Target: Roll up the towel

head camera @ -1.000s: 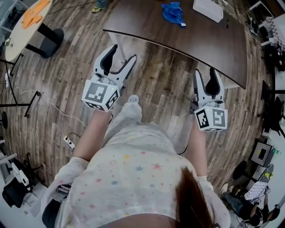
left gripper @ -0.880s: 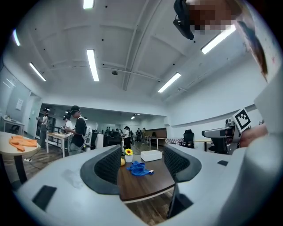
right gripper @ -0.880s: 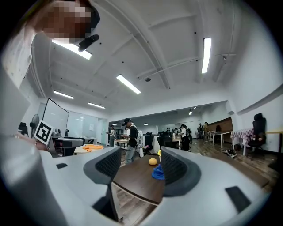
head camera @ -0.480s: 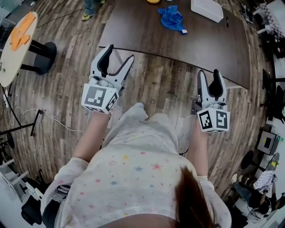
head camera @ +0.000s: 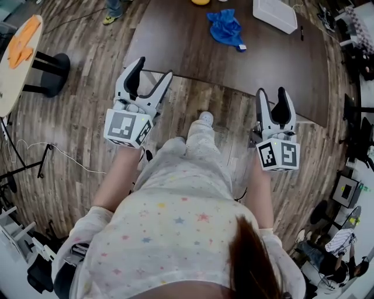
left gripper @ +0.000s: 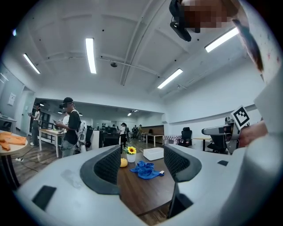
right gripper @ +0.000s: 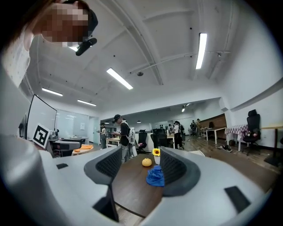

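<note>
The left gripper (head camera: 153, 71) and the right gripper (head camera: 272, 97) have fingers wide open, holding nothing; the blue towel (head camera: 227, 28) lies crumpled on the table (head camera: 286, 67).

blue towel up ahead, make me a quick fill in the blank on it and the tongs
1. The crumpled blue cloth towel lies on a dark brown wooden ____.
2. The left tongs and the right tongs hold nothing, and both pairs of jaws are ____.
3. In the head view, the white rectangular box sits to the ____ of the towel.

Missing words: table; open; right
</note>
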`<state>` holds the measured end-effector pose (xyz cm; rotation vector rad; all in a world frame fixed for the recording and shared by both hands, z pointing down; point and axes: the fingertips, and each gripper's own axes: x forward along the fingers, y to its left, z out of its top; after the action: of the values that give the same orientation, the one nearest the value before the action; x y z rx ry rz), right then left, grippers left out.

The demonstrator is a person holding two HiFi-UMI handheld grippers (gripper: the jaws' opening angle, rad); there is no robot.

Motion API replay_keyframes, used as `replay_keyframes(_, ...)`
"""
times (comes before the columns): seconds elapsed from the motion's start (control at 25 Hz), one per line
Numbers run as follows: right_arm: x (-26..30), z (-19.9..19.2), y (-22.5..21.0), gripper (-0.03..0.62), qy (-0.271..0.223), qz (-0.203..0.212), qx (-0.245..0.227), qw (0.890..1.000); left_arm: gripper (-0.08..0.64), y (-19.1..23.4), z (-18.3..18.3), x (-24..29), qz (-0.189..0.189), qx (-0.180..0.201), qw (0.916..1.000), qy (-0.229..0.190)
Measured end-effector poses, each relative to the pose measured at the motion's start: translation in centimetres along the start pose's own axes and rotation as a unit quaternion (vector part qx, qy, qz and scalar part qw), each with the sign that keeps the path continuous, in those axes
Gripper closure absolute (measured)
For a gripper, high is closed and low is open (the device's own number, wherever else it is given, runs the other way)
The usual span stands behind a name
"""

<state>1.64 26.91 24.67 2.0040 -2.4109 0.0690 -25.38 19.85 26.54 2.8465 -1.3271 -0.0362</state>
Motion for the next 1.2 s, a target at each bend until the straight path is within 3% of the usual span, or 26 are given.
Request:
replay_keyframes(0.52,12.3,1.8,-10.8,0.327,-0.008,0.069,-0.001,0.998,0.276,1.6,0.0,12.6,0.06,-0.005,0.9982,0.001)
replay_keyframes(0.72,15.9,1.4,-12.4,0.33,-0.005,0.089,0.002,0.996,0.275,2.4,-0.6,15.2,0.077,0.002,0.997,0.008)
replay_keyframes(1.0,19.3,0.6,-12.7,0.336,0.005,0.094,0.01,0.996,0.275,4.0,-1.3,18.7,0.074,0.001,0.9971,0.017)
replay_keyframes(1.2,22.1,0.8,-13.2,0.339,0.002,0.068,0.01,0.998,0.275,6.7,-1.5,22.1,0.051,-0.007,0.9986,0.012)
